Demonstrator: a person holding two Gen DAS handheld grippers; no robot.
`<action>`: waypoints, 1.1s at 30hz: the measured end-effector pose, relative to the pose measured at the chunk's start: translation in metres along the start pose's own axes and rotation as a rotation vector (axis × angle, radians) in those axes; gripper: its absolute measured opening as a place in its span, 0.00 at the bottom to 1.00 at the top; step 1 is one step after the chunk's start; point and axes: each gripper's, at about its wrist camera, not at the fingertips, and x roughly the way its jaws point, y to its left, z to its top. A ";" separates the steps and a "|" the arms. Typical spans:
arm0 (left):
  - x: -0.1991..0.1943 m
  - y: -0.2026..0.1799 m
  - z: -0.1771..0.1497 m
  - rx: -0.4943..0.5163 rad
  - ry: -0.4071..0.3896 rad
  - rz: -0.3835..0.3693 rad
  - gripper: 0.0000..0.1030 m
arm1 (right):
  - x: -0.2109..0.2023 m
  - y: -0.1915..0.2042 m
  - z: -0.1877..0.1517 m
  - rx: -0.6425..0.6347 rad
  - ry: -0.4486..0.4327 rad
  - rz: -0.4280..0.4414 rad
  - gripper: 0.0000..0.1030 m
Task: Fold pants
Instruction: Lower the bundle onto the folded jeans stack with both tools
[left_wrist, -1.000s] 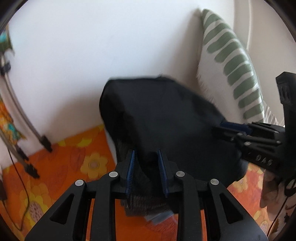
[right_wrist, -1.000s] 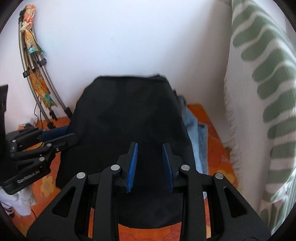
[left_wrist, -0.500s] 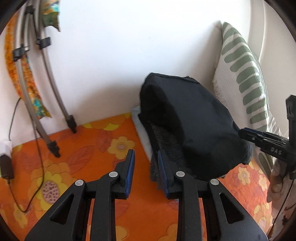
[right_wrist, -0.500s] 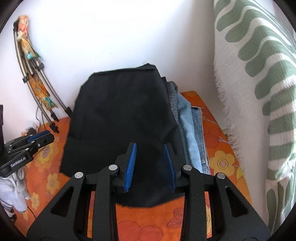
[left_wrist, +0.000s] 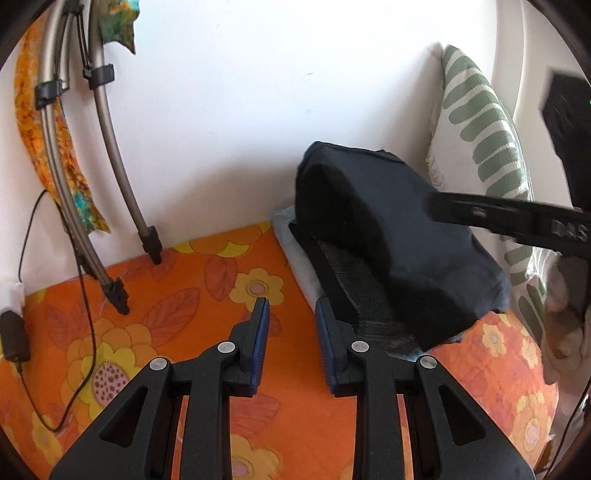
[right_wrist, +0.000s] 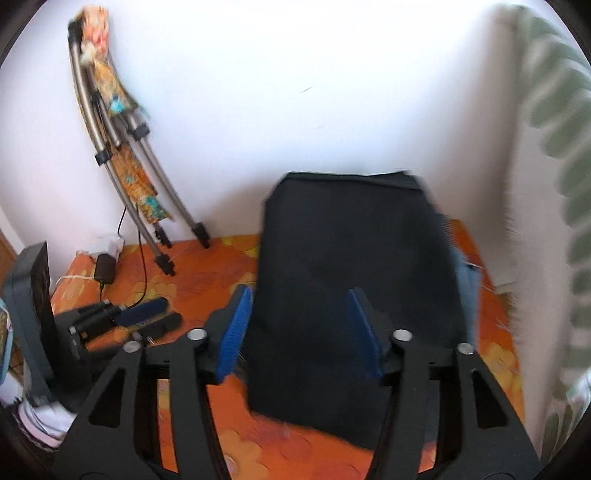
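The folded black pants (left_wrist: 399, 236) sit as the top layer of a clothes pile against the white wall (left_wrist: 229, 110), in the corner next to your green-striped pillow (left_wrist: 484, 140). Under them, a grey knitted garment (left_wrist: 354, 280) shows at the pile's left edge, and beneath that a light blue denim piece (left_wrist: 295, 254); in the right wrist view the denim (right_wrist: 466, 291) peeks out along the pile's right side. The pile rests on the orange flowered cover (left_wrist: 207, 288). Your left gripper (left_wrist: 291, 314) hangs over bare cover just beside the pile's near left corner, jaws parted with a moderate gap, nothing between the pads; the right-hand finger (left_wrist: 327, 325) stands close by the knit edge, contact not resolvable. Your right gripper (right_wrist: 299, 310) is spread wide above the near part of the pants (right_wrist: 351, 277), holding nothing; this view is motion-blurred, so whether the fingertips touch the cloth cannot be told. From the left wrist view the right gripper (left_wrist: 443, 208) reaches across the top of the pile from the right. From the right wrist view the left gripper (right_wrist: 155, 314) appears low at left over the cover. Against the wall at left lean curved metal tubes (left_wrist: 110, 147) with patterned fabric (left_wrist: 40, 122) draped on them; a black cable (left_wrist: 85, 332) and a plug adapter (left_wrist: 13, 336) lie on the cover nearby.
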 end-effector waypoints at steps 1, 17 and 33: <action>0.004 0.005 0.003 -0.007 -0.005 0.000 0.25 | 0.010 0.007 0.006 -0.011 0.011 -0.009 0.57; 0.072 -0.008 0.048 0.106 0.034 -0.130 0.13 | 0.074 0.001 0.043 -0.037 0.119 -0.123 0.09; 0.107 -0.040 0.115 0.052 -0.051 -0.184 0.12 | 0.013 -0.035 0.044 0.058 -0.008 0.074 0.06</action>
